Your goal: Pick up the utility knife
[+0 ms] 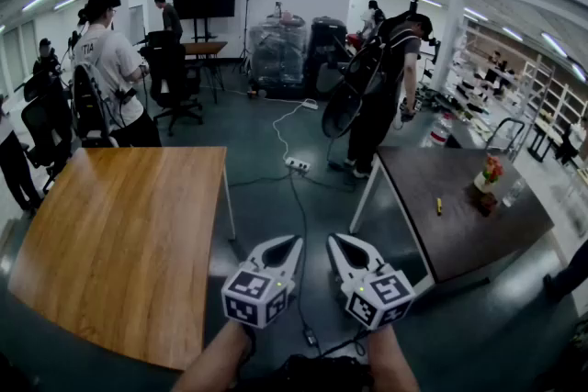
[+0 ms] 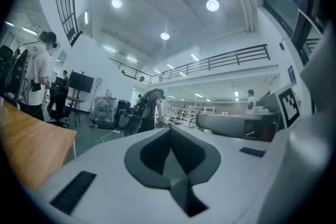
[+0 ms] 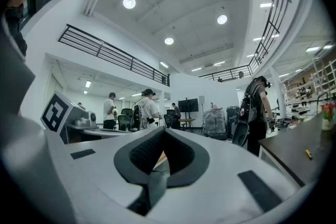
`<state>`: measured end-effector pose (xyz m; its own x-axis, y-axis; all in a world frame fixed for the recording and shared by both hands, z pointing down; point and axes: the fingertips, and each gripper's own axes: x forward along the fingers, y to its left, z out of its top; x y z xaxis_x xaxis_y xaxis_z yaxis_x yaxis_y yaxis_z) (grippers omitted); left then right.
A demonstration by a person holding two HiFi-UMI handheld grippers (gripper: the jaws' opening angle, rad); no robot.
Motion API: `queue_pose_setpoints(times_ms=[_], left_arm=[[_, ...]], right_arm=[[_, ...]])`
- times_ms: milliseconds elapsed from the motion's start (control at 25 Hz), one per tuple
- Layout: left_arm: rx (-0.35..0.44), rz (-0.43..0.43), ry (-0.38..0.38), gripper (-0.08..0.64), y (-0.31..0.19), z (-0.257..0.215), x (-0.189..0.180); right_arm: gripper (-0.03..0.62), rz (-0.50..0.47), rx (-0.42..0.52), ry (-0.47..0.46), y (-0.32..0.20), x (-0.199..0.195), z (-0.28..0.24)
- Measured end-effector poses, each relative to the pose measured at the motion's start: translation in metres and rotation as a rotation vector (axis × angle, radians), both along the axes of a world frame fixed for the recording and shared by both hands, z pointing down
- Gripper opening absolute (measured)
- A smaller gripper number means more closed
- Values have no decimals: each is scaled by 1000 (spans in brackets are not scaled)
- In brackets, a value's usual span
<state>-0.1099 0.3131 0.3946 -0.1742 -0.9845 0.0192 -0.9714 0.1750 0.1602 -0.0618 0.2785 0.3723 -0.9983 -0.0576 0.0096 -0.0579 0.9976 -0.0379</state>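
The utility knife (image 1: pixel 438 206) is a small yellow object lying on the dark table (image 1: pixel 459 234) at the right; in the right gripper view the utility knife (image 3: pixel 308 154) shows far off at the right edge. My left gripper (image 1: pixel 295 241) and right gripper (image 1: pixel 333 240) are held side by side over the floor between the two tables, well short of the knife. Both point level and nothing is between their jaws. The left gripper (image 2: pixel 170 129) has its tips together, and the right gripper (image 3: pixel 164 130) is shut too.
A wooden table (image 1: pixel 119 243) stands at the left. On the dark table are a flower vase (image 1: pixel 490 175) and a glass (image 1: pixel 514 191). A person in black (image 1: pixel 390 87) stands by its far corner. A power strip (image 1: pixel 297 165) with cable lies on the floor ahead.
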Motion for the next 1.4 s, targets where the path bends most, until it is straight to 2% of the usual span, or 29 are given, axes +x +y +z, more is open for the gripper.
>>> queue_pose_setpoints(times_ms=[640,920,1120,1400], left_arm=[[-7,16,1,6,3,-2,-1],[-17,44,11,6,-13,7,-5],[-29,64,7,6,-35,9,-13],[-62,125,8,6,-91,17,-13]], right_arm=[[9,47,-7,23,4,0,-1],[9,81,-5,28,-13,-3,6],[9,122,-13,35,-35,-3,10],[9,187,-46,43,-91,1,23]])
